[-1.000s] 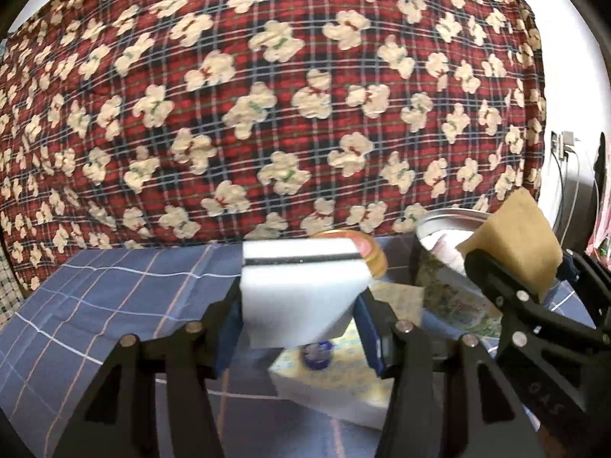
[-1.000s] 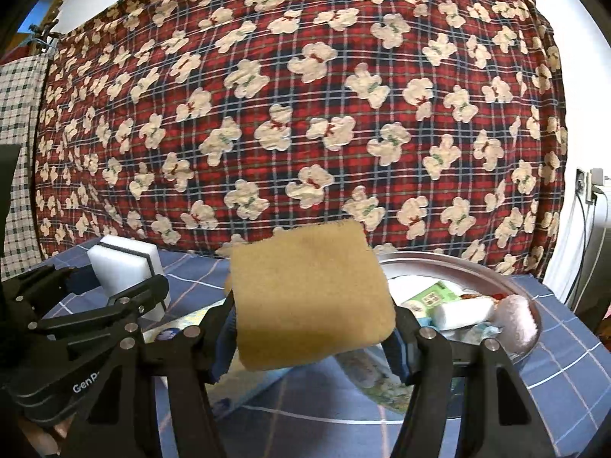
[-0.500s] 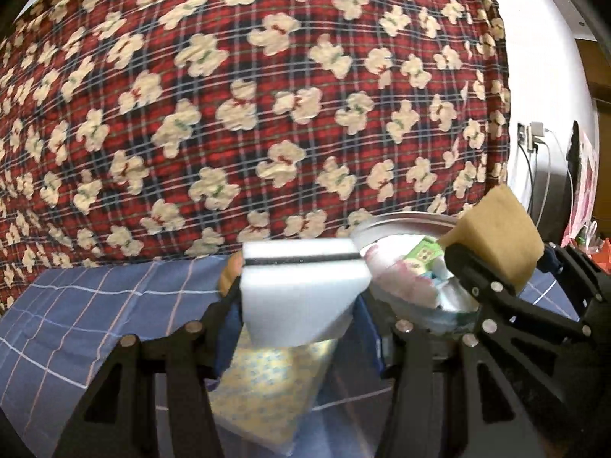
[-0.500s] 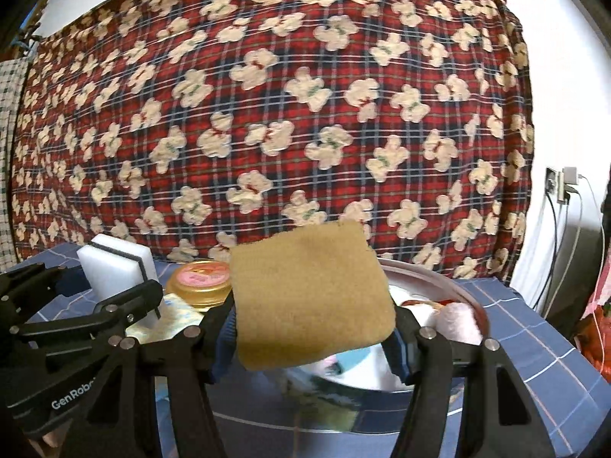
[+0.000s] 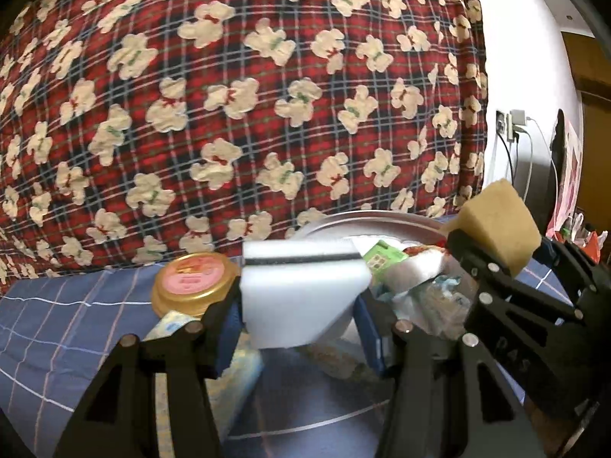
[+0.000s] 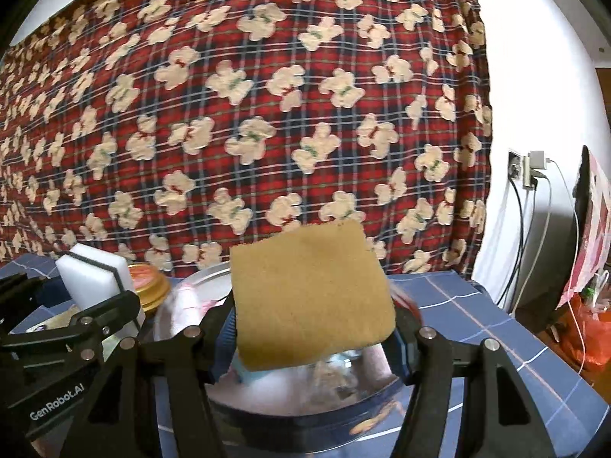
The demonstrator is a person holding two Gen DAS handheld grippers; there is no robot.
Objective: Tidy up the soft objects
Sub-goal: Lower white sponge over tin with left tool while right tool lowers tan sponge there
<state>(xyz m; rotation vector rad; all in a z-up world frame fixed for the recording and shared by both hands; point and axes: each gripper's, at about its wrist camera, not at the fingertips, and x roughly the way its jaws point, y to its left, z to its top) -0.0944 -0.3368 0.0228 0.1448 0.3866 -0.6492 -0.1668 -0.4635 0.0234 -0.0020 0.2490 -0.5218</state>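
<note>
Left wrist view: the left tool is clamped on a white sponge with a dark stripe near its top edge, its blue pads pressing both sides. The round metal tin serves as the landmark here. The white sponge is held in the air just in front of the tin's near-left rim. Left of the tin stands a jar with a gold lid and pink label, and below the jar lies a pale printed packet. Inside the tin are a green-printed pack, a white roll and other crumpled soft items, too jumbled to name. On the right side of the tin, the right tool grips a tan sponge above the rim.

Right wrist view: the right tool holds the tan sponge flat-faced toward the camera, directly over the tin, hiding much of its contents. The left tool with the white sponge sits at the tin's left.

The tin rests on a blue cloth with thin pale grid lines. Behind the tin rises a large red plaid fabric printed with cream bears. To the tin's right a white wall carries a socket with a plugged charger and cables, and an orange bag lies low on the floor.
</note>
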